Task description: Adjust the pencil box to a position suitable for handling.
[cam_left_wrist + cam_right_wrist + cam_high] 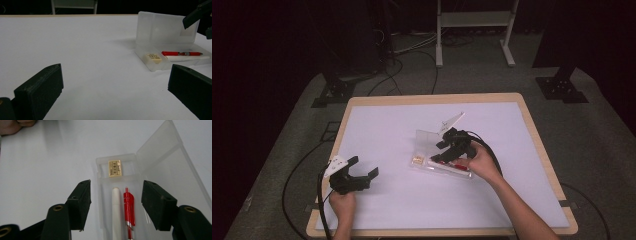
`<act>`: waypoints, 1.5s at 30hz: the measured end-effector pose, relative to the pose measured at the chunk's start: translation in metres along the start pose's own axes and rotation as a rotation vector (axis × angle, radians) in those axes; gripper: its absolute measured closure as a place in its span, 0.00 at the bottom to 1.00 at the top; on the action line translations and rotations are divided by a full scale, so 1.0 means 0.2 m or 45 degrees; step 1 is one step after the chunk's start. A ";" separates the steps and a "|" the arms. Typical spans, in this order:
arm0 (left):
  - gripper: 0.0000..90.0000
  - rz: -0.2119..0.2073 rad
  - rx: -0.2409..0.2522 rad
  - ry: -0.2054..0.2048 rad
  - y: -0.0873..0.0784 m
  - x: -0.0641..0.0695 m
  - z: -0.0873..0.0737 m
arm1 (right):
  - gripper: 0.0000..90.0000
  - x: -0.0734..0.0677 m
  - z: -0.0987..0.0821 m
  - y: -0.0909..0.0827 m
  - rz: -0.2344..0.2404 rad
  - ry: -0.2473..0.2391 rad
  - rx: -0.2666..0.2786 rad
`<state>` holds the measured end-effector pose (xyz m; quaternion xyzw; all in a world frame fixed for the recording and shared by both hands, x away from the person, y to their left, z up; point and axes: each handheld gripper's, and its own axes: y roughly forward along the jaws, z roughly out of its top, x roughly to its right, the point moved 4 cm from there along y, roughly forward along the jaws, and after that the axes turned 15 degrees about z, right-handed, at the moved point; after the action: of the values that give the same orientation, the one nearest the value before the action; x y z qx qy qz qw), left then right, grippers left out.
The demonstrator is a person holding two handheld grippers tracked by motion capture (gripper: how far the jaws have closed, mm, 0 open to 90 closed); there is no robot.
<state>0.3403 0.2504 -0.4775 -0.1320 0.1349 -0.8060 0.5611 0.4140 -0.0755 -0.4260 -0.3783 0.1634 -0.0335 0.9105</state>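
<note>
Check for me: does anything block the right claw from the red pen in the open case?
Nothing visible does. The right claw is open above the case, its lid swung back, and the red pen lies exposed beside a white pen.

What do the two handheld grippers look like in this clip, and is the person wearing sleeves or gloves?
Both are matte black. The left gripper and right gripper each have two blocky, flat-faced jaws, a pale three-cornered plate on top and a thick black cable trailing off. The right gripper view shows brass-coloured inserts in the jaw arms. The forearms are bare and no gloves are visible on the hands.
</note>
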 end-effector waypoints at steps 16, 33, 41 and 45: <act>0.00 0.002 0.001 0.001 0.00 0.00 0.00 | 0.43 -0.01 -0.08 -0.07 -0.004 0.003 0.003; 0.00 0.000 0.003 0.015 0.00 0.00 0.00 | 0.42 -0.05 -0.17 -0.13 -0.013 0.037 0.020; 0.00 0.000 0.002 0.015 0.00 0.00 0.00 | 0.42 -0.05 -0.22 -0.17 -0.023 0.058 0.041; 0.00 0.001 0.002 0.015 0.00 0.00 0.00 | 0.42 -0.05 -0.25 -0.18 -0.021 0.060 0.046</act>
<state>0.3399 0.2497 -0.4775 -0.1267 0.1377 -0.8066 0.5607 0.3904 -0.1329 -0.4303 -0.3622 0.1812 -0.0528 0.9128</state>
